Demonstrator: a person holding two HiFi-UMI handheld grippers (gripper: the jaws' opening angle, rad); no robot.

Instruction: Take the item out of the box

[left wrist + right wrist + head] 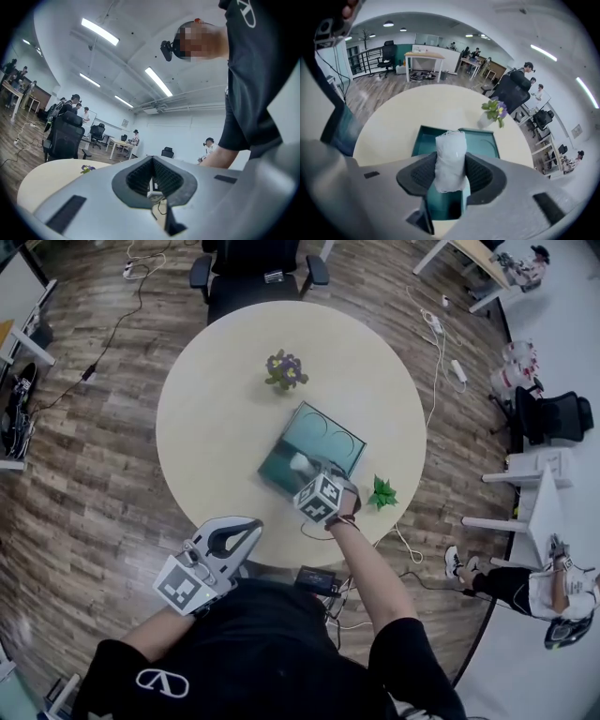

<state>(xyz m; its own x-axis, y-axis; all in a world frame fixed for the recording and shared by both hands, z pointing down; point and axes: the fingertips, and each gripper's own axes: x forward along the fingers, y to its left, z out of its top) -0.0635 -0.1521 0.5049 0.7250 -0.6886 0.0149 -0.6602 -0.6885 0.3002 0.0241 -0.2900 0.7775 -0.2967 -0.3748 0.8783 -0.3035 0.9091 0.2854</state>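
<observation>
Right gripper (pixel 450 177): jaws partly closed, ribbed dark pads (pixel 423 174) pressing on both sides of white soft cylindrical bundle (pixel 450 159). Bundle upright, taller than wide, pale grey-white, crinkled wrap that looks like cloth or paper, ragged fringed top edge, slight bulge in the middle, uneven lower edge. No print or label legible. Sticks out well above the pads; lower end shows below them against teal. Hangs over near part of shallow teal rectangular box (pixel 480 140), open on top, low walls, teal inside. Cannot tell whether bundle's lower end touches box floor.

Head view: same bundle (pixel 301 463) as small white blob at near-left part of box (pixel 328 439), right gripper (pixel 309 472) reaching in from the person's side, marker cube just behind it. Box about mid-way across round beige table (pixel 206 427), turned corner-on to the person, thin pale curved lines on its far half. Small purple-flowered plant in pale pot (pixel 285 369) beyond box, apart from it. Small green leafy plant (pixel 382 492) right of box, near table edge and near the right wrist.

Left gripper (pixel 251 526) low at near table edge, well apart from box, pointing toward table. In left gripper view (pixel 152 158) jaw tips together, nothing gripped, only a ribbed hollow between the pads.

Black office chair (pixel 258 273) at far side of table. Wood-plank floor (pixel 84 474) with cables.
</observation>
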